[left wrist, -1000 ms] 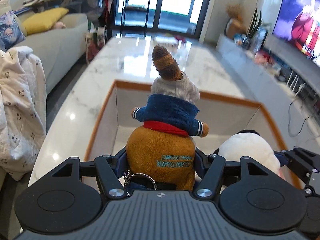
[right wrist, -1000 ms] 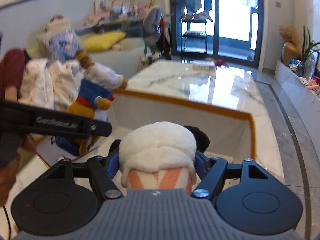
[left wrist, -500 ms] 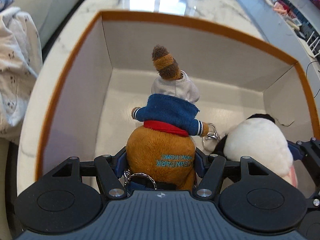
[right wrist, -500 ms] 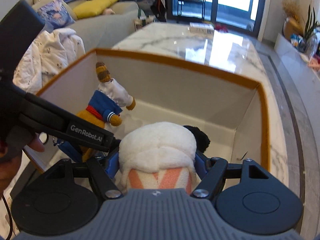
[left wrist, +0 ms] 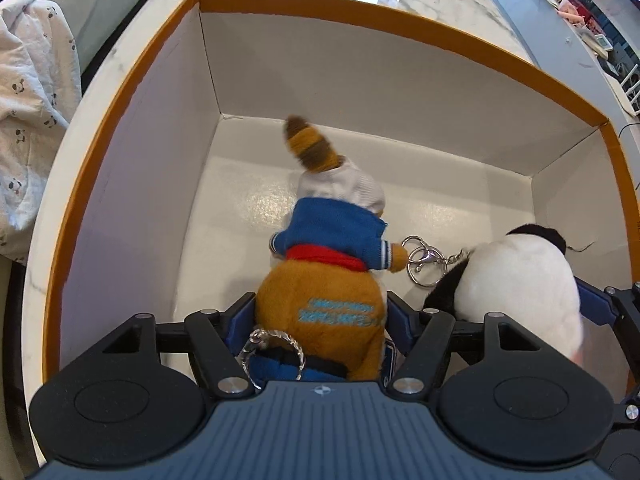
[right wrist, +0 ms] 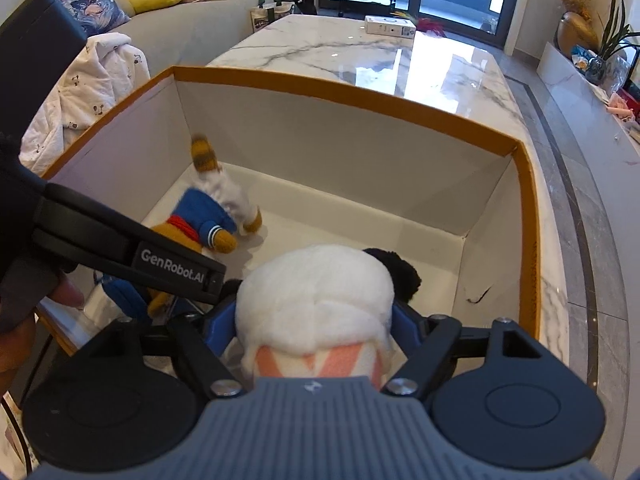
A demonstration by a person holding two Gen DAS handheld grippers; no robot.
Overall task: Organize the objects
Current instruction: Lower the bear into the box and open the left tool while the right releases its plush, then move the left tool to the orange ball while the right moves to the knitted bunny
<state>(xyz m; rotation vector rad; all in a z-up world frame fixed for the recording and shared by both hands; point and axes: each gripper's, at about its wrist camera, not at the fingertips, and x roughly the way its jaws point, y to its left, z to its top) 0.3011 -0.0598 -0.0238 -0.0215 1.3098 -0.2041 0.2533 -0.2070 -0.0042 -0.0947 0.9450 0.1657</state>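
Observation:
A brown plush in a blue jacket and red scarf leans forward inside the orange-rimmed white box, its striped tail blurred. My left gripper is low in the box. Its jaws are opening, with the plush's body still between the slack pads. Beside it, a white and black panda plush with a metal key ring sits between the jaws of my right gripper. Those jaws are opening too, and the pads stand just off its sides. The brown plush lies tilted on the box floor.
The box stands on a marble table, which has a small white carton at its far end. A patterned white blanket and a grey sofa are to the left. A hand holds the left gripper.
Both grippers tipped down and sank into the box with their plush toys. Both pairs of jaws have widened, and the brown plush has tipped forward toward the floor.

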